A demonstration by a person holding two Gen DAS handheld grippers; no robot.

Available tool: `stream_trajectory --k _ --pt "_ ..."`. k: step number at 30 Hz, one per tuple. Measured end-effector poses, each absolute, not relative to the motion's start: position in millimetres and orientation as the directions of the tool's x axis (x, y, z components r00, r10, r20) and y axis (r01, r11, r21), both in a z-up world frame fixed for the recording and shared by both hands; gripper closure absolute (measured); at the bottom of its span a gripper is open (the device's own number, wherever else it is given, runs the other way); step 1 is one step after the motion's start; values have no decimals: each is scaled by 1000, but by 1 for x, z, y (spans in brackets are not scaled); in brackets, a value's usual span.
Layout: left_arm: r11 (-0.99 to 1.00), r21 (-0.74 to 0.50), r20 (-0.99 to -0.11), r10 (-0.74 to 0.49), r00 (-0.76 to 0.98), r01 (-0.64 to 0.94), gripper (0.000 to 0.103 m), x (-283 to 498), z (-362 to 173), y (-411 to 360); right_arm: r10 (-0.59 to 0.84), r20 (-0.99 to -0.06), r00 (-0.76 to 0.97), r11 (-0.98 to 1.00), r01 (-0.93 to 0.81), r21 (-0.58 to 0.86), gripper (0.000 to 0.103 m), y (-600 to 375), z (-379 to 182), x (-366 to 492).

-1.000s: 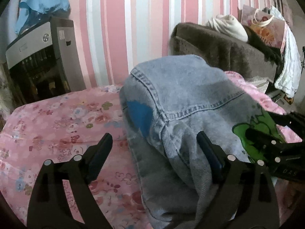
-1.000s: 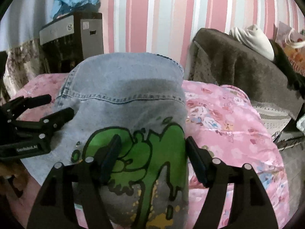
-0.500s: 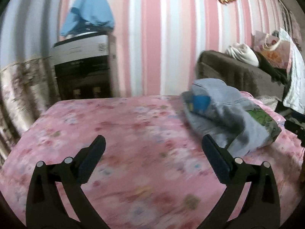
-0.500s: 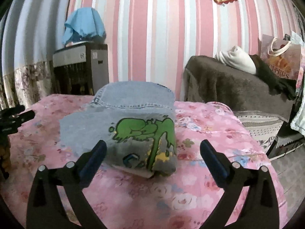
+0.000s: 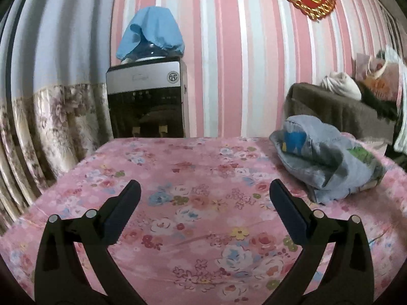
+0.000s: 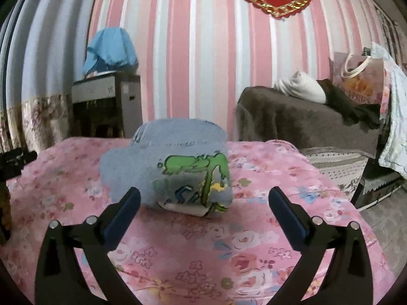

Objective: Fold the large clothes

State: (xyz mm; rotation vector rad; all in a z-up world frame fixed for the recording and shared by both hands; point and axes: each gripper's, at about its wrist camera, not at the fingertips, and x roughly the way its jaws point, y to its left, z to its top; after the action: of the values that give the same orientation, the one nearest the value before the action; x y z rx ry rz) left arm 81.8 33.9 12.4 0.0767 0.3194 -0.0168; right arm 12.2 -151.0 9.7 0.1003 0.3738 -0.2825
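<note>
Denim bundle (image 6: 175,170) lies folded on the pink floral bed (image 6: 254,249); compact, rounded, green cartoon print facing the right wrist camera; a pale edge of cloth peeks out under its near end.

Right gripper (image 6: 204,200): fingers wide apart, nothing between them; bundle sits at 12 o'clock, just beyond the tips and slightly toward the left finger; not touching.

Left gripper (image 5: 204,200): fingers wide apart, empty, over bare sheet; from here the bundle (image 5: 328,162) lies at 2 o'clock, well apart, near the bed's far right corner.

Key relation: right gripper is the nearer one and faces the bundle head-on; the left stands off to its side. Long axis, as read from the left view, runs from 10 to 4 o'clock; from the right view it runs mostly away from the camera, so the printed end is the one presented. Left gripper body (image 6: 15,157) shows at 9 o'clock in the right view, at the frame edge.

Judgement: fold looks finished or close to it; any further tidy or shift would fall to the right gripper, straight ahead; the left would need to swing toward 2 o'clock first. Risk: loose near flap may spring open if nudged.

Background: sofa (image 6: 305,124) at 2 o'clock; water dispenser (image 5: 146,101) at 11 o'clock.
</note>
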Motion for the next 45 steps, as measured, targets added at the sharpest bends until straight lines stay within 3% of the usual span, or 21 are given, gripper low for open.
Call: stream_trajectory --k 45 --pt "999 23 -281 -26 959 34 3 76 13 45 -291 -340 894 940 334 74 2 -161 14 6"
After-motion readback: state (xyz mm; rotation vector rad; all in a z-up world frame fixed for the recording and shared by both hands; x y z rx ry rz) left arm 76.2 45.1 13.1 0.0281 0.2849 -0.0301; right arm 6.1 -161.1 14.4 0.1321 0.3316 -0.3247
